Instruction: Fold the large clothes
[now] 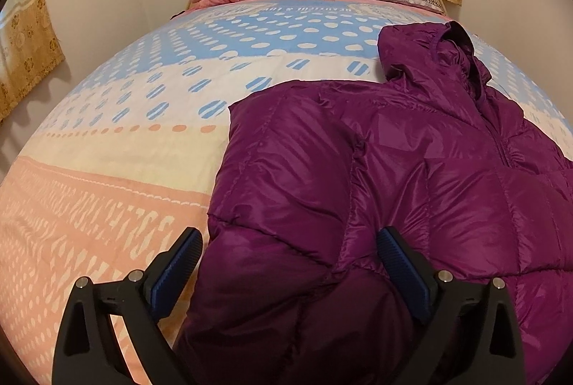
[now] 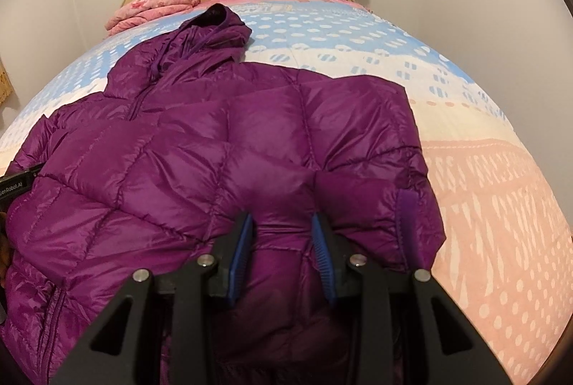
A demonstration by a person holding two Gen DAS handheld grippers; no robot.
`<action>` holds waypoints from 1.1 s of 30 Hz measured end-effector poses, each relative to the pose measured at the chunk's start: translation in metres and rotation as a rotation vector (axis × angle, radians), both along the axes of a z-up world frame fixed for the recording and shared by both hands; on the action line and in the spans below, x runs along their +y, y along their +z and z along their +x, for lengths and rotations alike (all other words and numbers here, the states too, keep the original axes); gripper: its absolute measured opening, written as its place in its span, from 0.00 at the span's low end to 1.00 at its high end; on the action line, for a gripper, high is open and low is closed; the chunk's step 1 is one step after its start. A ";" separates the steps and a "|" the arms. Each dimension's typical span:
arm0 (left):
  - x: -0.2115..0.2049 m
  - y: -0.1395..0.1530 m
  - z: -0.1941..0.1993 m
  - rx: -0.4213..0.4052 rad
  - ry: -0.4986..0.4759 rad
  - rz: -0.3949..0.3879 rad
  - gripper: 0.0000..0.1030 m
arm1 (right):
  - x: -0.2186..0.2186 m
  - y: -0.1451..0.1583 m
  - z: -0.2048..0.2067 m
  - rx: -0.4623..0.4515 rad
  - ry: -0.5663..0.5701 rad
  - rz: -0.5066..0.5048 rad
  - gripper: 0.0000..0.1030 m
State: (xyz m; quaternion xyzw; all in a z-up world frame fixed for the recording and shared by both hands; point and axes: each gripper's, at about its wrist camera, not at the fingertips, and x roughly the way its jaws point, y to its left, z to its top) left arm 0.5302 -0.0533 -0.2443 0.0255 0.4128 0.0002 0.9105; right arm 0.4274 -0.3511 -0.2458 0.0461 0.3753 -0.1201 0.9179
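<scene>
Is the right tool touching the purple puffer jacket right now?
Touching. In the right wrist view the right tool has a ridge of the purple puffer jacket bunched between its blue pads, which press the fabric on both sides.

The jacket (image 1: pixel 412 188) I worked on was a glossy purple, quilted in squares, and my gripper pads (image 2: pixel 238 263) were blue on black arms. Under it the bedspread (image 1: pixel 125 152) ran in bands of sky blue with white dots, cream with striped blue ovals, then salmon pink with pale marks.
</scene>
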 end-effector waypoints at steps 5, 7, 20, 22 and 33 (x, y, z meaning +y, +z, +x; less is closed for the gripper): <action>0.002 -0.001 0.002 0.005 0.002 -0.003 0.97 | 0.002 0.000 -0.001 0.002 -0.003 -0.015 0.36; 0.003 -0.002 0.003 0.009 0.003 -0.008 0.98 | 0.002 0.000 -0.001 0.002 -0.004 -0.016 0.36; 0.025 0.027 -0.002 0.068 0.007 -0.073 0.99 | -0.003 0.015 0.003 0.061 0.093 0.044 0.44; 0.023 0.052 0.000 0.003 -0.047 -0.050 0.99 | -0.007 0.034 0.008 0.033 0.146 0.067 0.55; -0.036 0.083 0.155 -0.056 -0.166 0.036 0.99 | -0.056 0.078 0.178 0.008 0.116 0.091 0.66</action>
